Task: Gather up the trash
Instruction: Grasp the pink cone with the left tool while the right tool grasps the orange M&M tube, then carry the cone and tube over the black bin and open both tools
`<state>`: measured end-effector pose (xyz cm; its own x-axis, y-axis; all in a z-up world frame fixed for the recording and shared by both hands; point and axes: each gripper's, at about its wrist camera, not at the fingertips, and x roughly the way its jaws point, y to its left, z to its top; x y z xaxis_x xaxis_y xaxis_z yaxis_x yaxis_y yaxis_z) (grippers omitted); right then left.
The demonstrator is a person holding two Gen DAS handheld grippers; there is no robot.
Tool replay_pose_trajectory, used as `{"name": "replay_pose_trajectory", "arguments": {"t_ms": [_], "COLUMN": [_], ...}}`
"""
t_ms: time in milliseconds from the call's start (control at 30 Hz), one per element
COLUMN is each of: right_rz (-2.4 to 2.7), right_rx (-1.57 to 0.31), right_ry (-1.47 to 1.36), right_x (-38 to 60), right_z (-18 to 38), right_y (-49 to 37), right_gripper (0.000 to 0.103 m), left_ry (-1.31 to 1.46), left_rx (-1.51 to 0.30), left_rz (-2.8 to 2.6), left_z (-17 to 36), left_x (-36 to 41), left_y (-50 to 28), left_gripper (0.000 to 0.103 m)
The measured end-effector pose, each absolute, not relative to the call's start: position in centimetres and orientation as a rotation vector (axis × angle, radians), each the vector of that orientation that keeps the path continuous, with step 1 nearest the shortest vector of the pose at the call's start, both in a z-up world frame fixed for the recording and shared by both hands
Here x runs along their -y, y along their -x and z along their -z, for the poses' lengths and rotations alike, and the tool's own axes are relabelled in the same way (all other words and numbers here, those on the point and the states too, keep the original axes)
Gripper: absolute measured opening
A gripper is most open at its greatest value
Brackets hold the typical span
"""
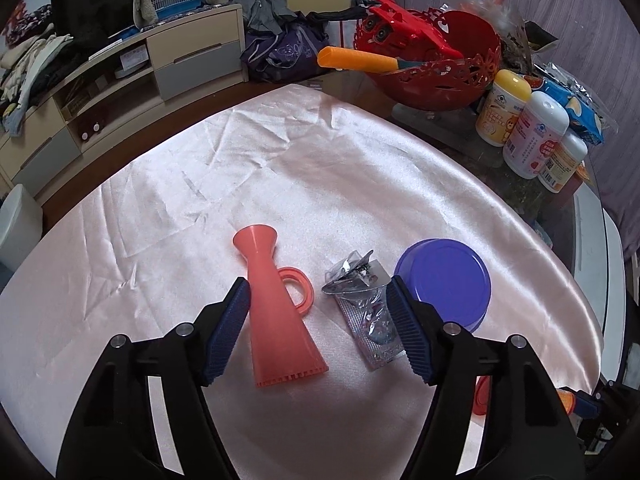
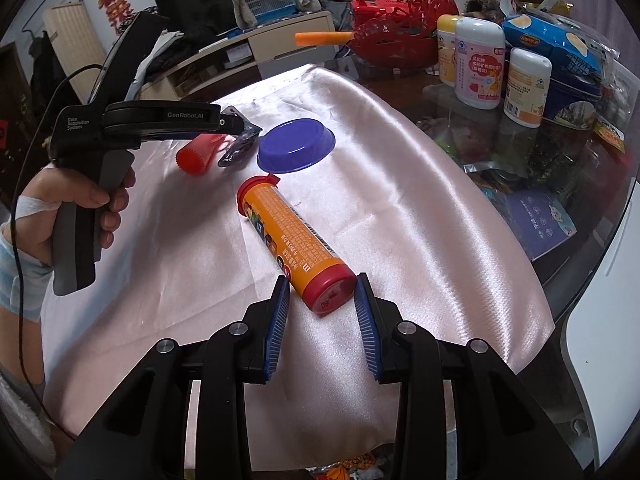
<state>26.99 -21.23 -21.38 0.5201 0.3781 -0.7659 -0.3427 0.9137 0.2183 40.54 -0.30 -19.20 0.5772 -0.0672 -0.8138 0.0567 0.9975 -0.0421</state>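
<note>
Left hand-held gripper [image 1: 318,308]: jaws spread wide, nothing between the pads in contact. It hangs low over the pink satin cloth [image 1: 240,168] on the tabletop. Between its fingers lie two items side by side: a coral-pink plastic funnel [image 1: 276,300] with a ring handle, lying flat with its toothed wide end toward the camera, and a crumpled silver foil wrapper [image 1: 366,304]. The wrapper's right edge sits right against the inner face of the right-side finger; whether it touches is unclear. An upturned purple bowl [image 1: 444,280] rests just beyond that finger, close beside the wrapper.

Right hand-held gripper [image 2: 322,300]: jaws open to a moderate gap, holding nothing. An orange tube [image 2: 294,236] with red caps lies on its side on the cloth, its near cap positioned between the two fingertips, not pinched.

Right wrist view also shows the left device from the side, gripped by a hand [image 2: 80,208], above the funnel and wrapper.

Far edge of tabletop: red basket [image 1: 440,68], several white bottles [image 1: 534,136], snack bags [image 2: 556,44].
</note>
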Motion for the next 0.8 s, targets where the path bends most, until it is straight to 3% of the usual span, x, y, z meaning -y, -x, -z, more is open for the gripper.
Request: {"name": "replay_pose_trajectory", "arguments": {"t_ms": [200, 300, 467, 633, 800], "right_rz": [-0.426, -0.427, -0.423, -0.424, -0.411], "right_rx": [-0.926, -0.926, -0.925, -0.925, -0.935], "right_ry": [-0.039, -0.039, -0.035, -0.036, -0.034], "right_x": [21.1, 21.1, 21.0, 21.0, 20.9], "right_z": [21.4, 21.4, 21.4, 21.4, 21.2], "right_y": [-26.9, -26.9, -27.0, -27.0, -27.0], "right_gripper": [0.035, 0.035, 0.035, 0.035, 0.034], "left_ry": [0.013, 0.010, 0.012, -0.015, -0.019], "left_rx": [-0.957, -0.968, -0.985, -0.987, -0.990], "left_rz": [0.067, 0.062, 0.060, 0.054, 0.072], "left_z": [19.4, 19.7, 20.4, 21.2, 21.0], "left_x": [-1.5, -2.3, -2.6, -1.9, -1.6], "left_y": [-39.2, -39.0, -39.6, -39.9, -39.3], "left_gripper": [0.066, 0.057, 0.052, 0.038, 0.036]}}
